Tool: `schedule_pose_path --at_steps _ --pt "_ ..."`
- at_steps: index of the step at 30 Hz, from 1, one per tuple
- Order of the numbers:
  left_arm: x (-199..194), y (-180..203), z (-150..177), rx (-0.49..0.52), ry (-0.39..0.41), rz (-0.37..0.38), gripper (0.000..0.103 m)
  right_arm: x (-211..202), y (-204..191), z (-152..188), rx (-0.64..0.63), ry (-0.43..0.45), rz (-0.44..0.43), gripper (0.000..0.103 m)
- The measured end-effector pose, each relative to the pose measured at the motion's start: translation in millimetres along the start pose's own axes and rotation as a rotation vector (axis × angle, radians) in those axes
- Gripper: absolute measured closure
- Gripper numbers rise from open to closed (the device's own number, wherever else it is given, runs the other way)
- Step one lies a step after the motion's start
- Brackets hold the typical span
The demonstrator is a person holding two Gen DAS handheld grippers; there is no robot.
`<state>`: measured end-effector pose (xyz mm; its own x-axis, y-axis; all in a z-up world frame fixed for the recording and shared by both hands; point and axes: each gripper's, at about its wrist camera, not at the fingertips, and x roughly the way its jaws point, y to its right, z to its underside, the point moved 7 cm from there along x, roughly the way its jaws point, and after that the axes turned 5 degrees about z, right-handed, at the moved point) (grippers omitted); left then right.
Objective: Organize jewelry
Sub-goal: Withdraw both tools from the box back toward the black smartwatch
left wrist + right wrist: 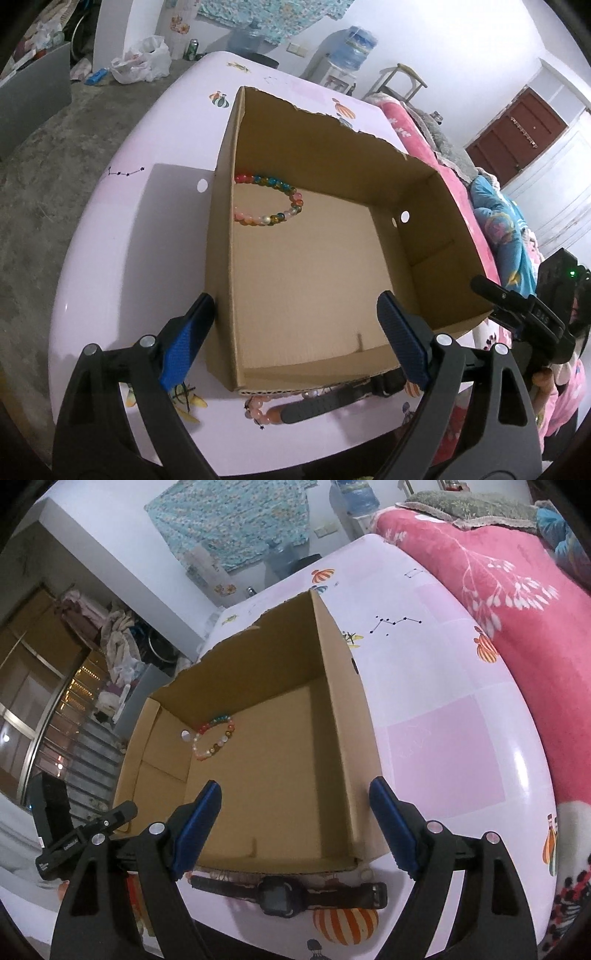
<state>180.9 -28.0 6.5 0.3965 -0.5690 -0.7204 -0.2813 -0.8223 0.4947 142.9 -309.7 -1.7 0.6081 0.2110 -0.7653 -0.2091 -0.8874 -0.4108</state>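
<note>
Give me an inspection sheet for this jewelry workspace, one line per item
Surface: pink printed table.
Job's things: cardboard box open; multicolour bead bracelet inside it; wristwatch and pink bead bracelet on the table beside the box's near wall.
Clutter: nothing seen on the table.
Grippers: left tool open, empty; right tool open, empty.
Cables: nothing seen.
Surroundings: pink blanket, water dispenser.

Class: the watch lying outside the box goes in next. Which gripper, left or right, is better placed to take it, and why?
Probably the right gripper: the watch lies just below its open fingers, face centred. The left gripper sees only the strap end.
</note>
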Motion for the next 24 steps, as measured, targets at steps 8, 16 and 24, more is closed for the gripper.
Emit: schedule_pose_path --at_steps 8,16,24 --pt "1.8 -2.1 1.3 0.03 0.016 -0.016 0.018 -4.9 -0.2 8.0 0.025 0.035 0.008 0.023" --pt "-29.5 -1.6 5.3 0.098 0.121 -0.092 0.016 -37.8 2.7 15.0 -0.003 0.155 0.12 0.02" --pt "-62.6 -4.3 19.4 0.08 0.202 -0.054 0.016 -90.2 -0.6 12.4 -0.073 0.349 0.273 0.01"
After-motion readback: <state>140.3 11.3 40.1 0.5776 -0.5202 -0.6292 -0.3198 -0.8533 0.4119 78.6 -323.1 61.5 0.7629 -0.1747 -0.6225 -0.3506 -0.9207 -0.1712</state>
